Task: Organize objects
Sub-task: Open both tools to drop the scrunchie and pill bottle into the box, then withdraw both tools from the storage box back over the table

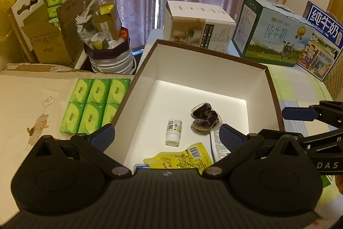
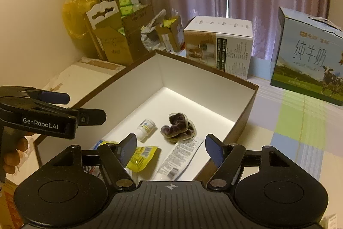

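Observation:
An open brown box with a white inside (image 1: 193, 70) (image 2: 193, 87) sits on the bed. In it lie a small white bottle (image 1: 173, 131) (image 2: 145, 128), a dark purple packet (image 1: 204, 117) (image 2: 178, 127), a yellow sachet (image 1: 182, 158) (image 2: 141, 157) and a white tube (image 2: 180, 157). My left gripper (image 1: 166, 138) is open and empty above the box's near end. My right gripper (image 2: 171, 147) is open and empty, also above the near end. Each gripper shows in the other's view: the right one (image 1: 300, 114), the left one (image 2: 55, 97).
A pack of green tissue packets (image 1: 94, 104) lies left of the box. Two milk cartons (image 1: 272, 35) (image 2: 308, 57) and a white carton (image 1: 199, 25) (image 2: 216, 44) stand behind it. Cardboard boxes (image 1: 51, 35) and a full bin (image 1: 109, 50) stand at the back left.

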